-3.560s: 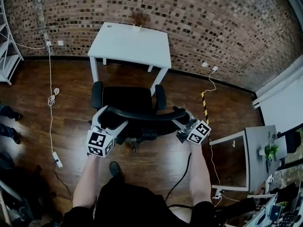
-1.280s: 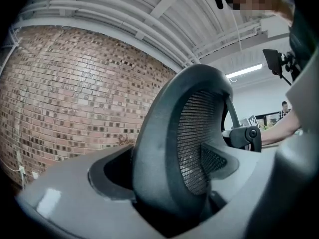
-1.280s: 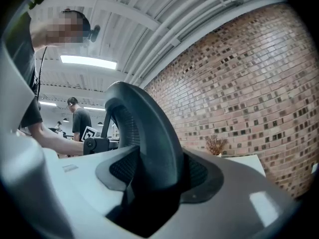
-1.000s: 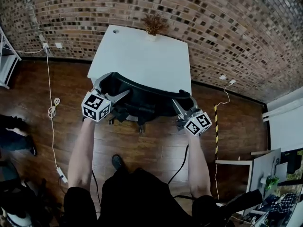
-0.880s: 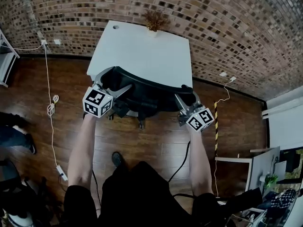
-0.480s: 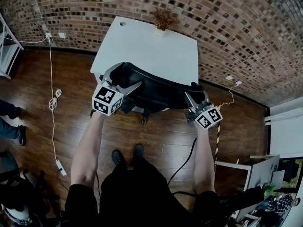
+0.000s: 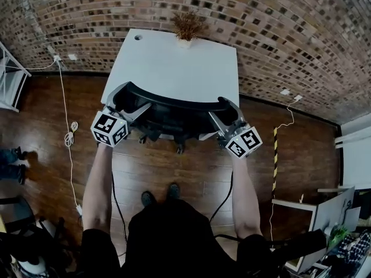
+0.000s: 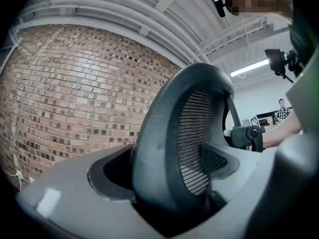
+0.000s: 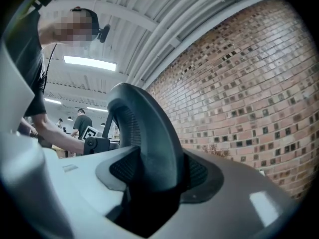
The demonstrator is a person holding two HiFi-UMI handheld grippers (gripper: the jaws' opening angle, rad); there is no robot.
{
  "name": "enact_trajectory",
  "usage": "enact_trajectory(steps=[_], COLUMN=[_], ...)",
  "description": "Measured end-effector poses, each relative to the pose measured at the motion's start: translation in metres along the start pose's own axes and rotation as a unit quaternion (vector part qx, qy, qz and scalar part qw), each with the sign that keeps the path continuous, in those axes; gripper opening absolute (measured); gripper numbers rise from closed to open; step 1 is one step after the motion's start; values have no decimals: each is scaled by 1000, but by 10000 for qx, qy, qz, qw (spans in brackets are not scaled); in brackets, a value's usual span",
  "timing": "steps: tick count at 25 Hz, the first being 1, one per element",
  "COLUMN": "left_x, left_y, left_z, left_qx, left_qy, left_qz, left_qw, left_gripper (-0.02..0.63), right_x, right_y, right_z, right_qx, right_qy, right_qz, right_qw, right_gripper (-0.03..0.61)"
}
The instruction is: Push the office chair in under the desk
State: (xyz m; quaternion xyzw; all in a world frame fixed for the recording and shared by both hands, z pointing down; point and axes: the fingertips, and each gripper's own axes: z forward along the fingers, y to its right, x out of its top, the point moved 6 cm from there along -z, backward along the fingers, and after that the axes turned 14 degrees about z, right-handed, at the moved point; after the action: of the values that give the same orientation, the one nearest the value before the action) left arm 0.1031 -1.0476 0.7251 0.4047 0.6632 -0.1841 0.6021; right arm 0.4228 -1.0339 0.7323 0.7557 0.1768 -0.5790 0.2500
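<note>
The black office chair (image 7: 174, 104) stands against the white desk (image 7: 174, 62), its seat mostly hidden under the desktop and only the curved backrest top and some casters (image 7: 179, 146) showing. My left gripper (image 7: 128, 100) is shut on the left end of the backrest, my right gripper (image 7: 223, 110) on the right end. In the left gripper view the mesh backrest (image 8: 194, 143) fills the gap of the left gripper (image 8: 169, 183). The right gripper view shows the backrest edge (image 9: 149, 138) pressed between the pads of the right gripper (image 9: 154, 178).
A dried plant (image 7: 186, 25) stands at the desk's far edge, against the brick wall (image 7: 278, 33). A white cable (image 7: 69, 132) runs along the wooden floor at left, near a white shelf (image 7: 8, 80). Yellow-black tape (image 7: 275, 141) marks the floor at right. Another desk (image 7: 313, 225) is at lower right.
The chair has rolled forward from open floor to the desk, its seat now under the desktop. Both grippers stayed on the backrest and moved forward with it.
</note>
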Motion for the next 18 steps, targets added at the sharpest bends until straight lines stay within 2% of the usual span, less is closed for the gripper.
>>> enact_trajectory(steps=[4,6,9,11,14,16,18], left_x=[-10,-16,-20,-16,-16,-17,-8], left_y=[-11,-14,-23,-29,3,31,33], left_z=[9,17,31,37,21,5,-3], left_qx=[-95,-98,35,226,522,513,365], left_qy=[130,153,74,9,55,37,-57], left_qz=[51,-78,-333,-318,-271,-332,-450], left_qw=[9999,9998,9994,9992,9983,9981,9983], left_gripper=[514,515,515,515,514,515,517], right_x=[-5,-5,-15,-21,-32,-39,-36], right_y=[3,8,33,44,38,23,11], right_z=[6,6,8,19,9,-14,-19], right_qx=[-108,-214,-453,-534,-164,-157,-244], right_qy=[153,161,-251,-537,-464,-500,-514], right_qz=[-157,-247,-156,28,-223,-279,-186], right_qw=[9997,9993,9985,9971,9985,9982,9982], right_gripper=[238,239,238,239,241,245,244])
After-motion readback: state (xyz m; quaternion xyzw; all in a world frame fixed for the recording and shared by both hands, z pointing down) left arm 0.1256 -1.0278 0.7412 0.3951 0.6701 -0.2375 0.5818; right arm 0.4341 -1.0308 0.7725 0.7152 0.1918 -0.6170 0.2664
